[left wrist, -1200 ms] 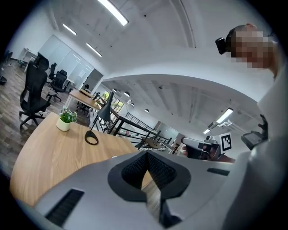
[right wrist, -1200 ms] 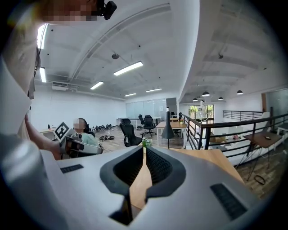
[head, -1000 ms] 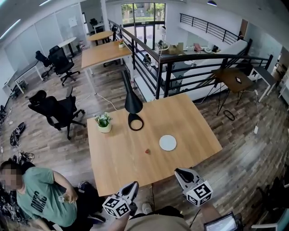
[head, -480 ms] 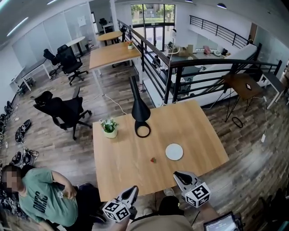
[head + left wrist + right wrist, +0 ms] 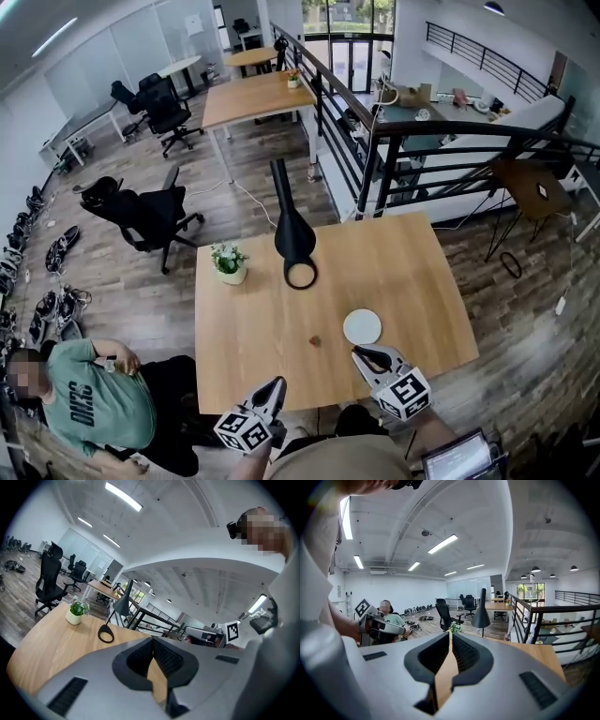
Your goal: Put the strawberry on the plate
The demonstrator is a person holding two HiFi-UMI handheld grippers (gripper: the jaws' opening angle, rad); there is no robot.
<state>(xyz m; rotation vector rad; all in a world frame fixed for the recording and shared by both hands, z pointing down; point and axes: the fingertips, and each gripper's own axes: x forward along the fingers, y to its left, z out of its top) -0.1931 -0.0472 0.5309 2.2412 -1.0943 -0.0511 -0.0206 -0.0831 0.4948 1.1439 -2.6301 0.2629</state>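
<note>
**Strawberry on bare wood, both tongs clenched and empty**

The square bench (image 5: 253, 319), pale wood with a smooth, fine-grained top, fills the middle of the head view. At its upper middle stands a matt black lamp (image 5: 293, 234) with a slim cone shade and an open ring base.

Along the lower edge are two grey moulded tongs, each with a marker cube. The left tongs (image 5: 275, 385) are at the bench's lower edge, and the right tongs (image 5: 361, 353) are just below the plate. In both, the ribbed dark pads meet at the tips with nothing between them.

Left of the lamp is a leafy potted plant (image 5: 230, 262) in a pale round pot. The plate (image 5: 362, 327) is flat, round and white, and lies right of centre. The strawberry (image 5: 315, 341), a tiny red lump, lies on bare wood to the plate's lower left, apart from it.
</note>
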